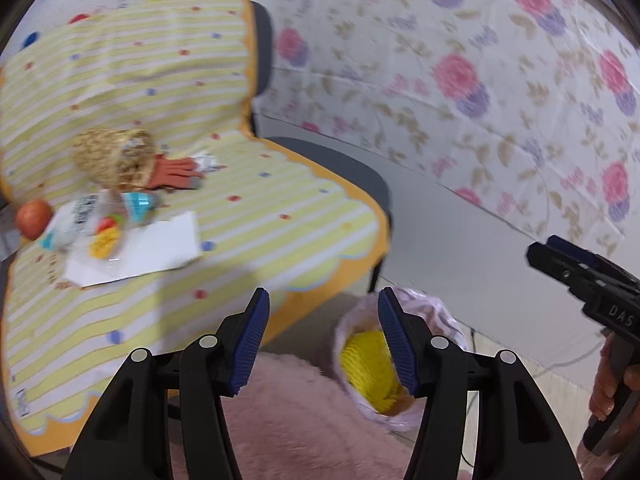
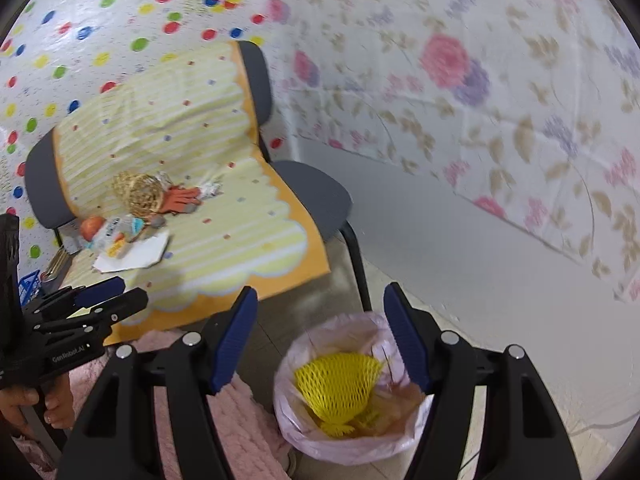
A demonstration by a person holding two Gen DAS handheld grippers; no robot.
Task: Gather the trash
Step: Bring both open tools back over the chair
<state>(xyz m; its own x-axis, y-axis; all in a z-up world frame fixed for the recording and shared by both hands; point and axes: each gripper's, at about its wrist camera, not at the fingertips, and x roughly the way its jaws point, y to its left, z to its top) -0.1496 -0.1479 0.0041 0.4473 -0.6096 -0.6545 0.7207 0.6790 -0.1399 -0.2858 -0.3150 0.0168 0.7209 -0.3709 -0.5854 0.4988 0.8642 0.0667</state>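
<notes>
A small bin lined with a pink bag (image 2: 285,408) stands on the floor by the chair, with a yellow foam net (image 2: 336,384) inside it. My right gripper (image 2: 320,340) hangs above the bin, open and empty. My left gripper (image 1: 324,340) is also open and empty, above the pink bag's rim (image 1: 348,328) and the yellow net (image 1: 368,368). On the chair's striped cloth (image 1: 248,216) lie a white paper (image 1: 160,248), a plastic wrapper (image 1: 96,216), crumpled foil (image 1: 206,160), an orange glove (image 1: 176,170) and a woven basket (image 1: 112,156).
An orange-red fruit (image 1: 34,218) sits at the cloth's left edge. A pink fluffy rug (image 1: 288,420) covers the floor below the grippers. Flowered sheeting (image 1: 480,80) hangs behind. The right gripper (image 1: 538,254) shows at the right edge; the left gripper (image 2: 132,294) and a hand (image 2: 20,404) at the left edge.
</notes>
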